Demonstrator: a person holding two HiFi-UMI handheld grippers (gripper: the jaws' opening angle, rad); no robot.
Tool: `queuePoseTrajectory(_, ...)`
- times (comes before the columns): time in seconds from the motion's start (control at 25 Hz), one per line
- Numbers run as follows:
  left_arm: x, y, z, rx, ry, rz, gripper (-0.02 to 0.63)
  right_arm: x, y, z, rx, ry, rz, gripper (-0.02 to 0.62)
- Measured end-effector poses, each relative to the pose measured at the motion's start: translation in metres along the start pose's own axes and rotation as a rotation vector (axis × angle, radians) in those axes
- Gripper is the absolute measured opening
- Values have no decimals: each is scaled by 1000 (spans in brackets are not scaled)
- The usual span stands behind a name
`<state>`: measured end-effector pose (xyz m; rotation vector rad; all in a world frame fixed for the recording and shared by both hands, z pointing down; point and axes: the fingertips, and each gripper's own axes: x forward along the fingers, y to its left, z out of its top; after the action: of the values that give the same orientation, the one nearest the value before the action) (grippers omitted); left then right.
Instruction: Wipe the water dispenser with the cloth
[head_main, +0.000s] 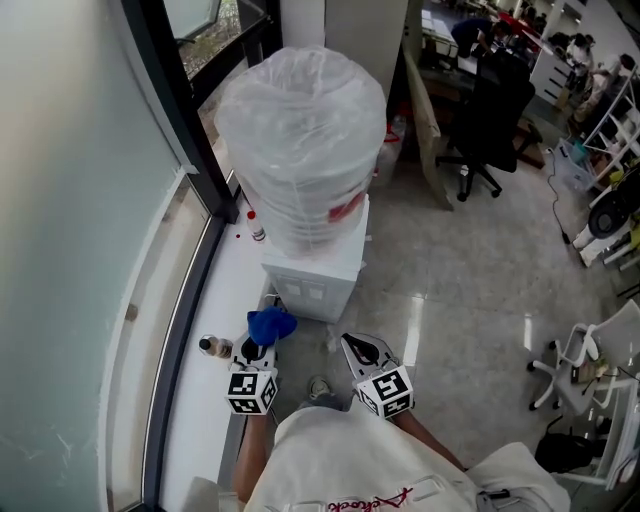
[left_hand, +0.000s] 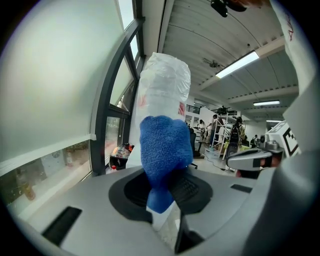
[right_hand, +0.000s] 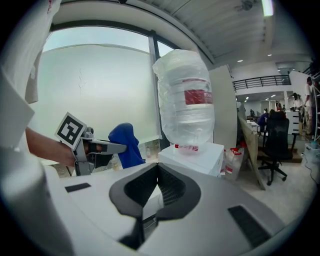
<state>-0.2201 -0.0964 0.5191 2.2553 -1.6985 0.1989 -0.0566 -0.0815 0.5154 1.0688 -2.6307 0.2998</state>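
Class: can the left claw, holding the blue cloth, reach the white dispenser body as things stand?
Probably yes: the left claw, shut on the blue cloth, sits just before the dispenser body with nothing between them.

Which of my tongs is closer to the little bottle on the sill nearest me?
Left. The left tongs, shut on the blue cloth, sit just right of that bottle. The right tongs are farther right still.
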Motion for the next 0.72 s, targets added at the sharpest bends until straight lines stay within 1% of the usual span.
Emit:
queuePoseTrajectory(0.24,9,2,-2,-27,15,35,91,-4,-17,-5,3,31,15,15)
queuePoseTrajectory(0.48,12,-3,-26,-59,60,59,92,-4,-28,-18,12,79,41,15)
queuePoseTrajectory(0.6,18,-5,-37,-74,76,58,92,0,-30,-28,7,116,57,15)
queuePoseTrajectory(0.72,29,3,-44,-81,84,52,92,7,-31,-34,3,140,62,15)
